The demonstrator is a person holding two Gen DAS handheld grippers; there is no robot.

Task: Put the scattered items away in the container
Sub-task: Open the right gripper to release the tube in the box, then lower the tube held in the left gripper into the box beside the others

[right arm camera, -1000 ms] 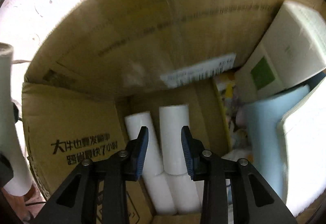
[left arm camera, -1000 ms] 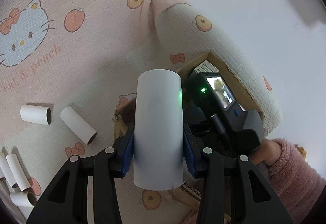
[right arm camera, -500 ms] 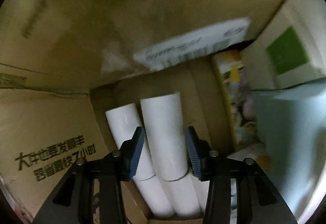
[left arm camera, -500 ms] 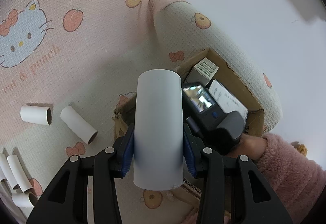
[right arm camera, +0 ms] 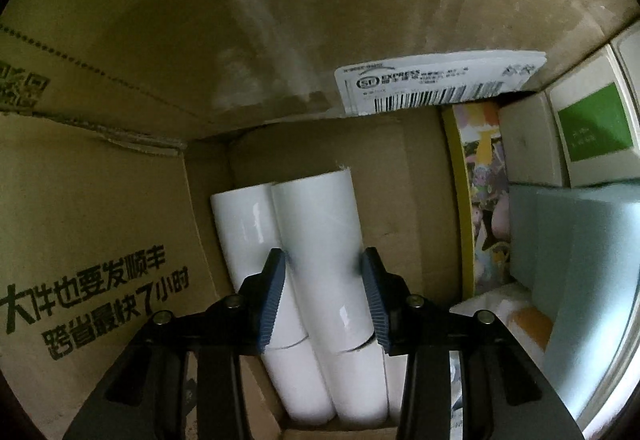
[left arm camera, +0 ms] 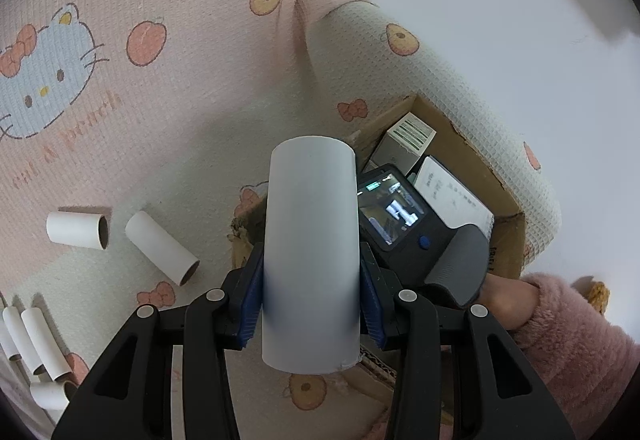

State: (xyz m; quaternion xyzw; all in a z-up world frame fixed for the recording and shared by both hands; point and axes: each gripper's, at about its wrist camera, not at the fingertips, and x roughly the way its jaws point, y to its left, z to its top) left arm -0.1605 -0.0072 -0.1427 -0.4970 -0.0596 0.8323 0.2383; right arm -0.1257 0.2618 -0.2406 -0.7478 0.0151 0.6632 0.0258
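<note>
Clearly the cardboard box (left arm camera: 472, 167) is the container: white tubes already lie side by side along its floor, low centre of the right wrist view, packed lengthwise to save room. The right tongs (right arm camera: 325, 292) sit deep inside it, pads parted about one tube's width around the upper tube (right arm camera: 320, 240); whether they grip or have just let go I cannot tell. The left tongs (left arm camera: 311, 304) hang above the box's near edge, closed on another white tube (left arm camera: 312, 240), probably waiting their turn. More loose tubes (left arm camera: 160, 248) lie on the patterned bedspread (left arm camera: 180, 59) at left and lower left.
</note>
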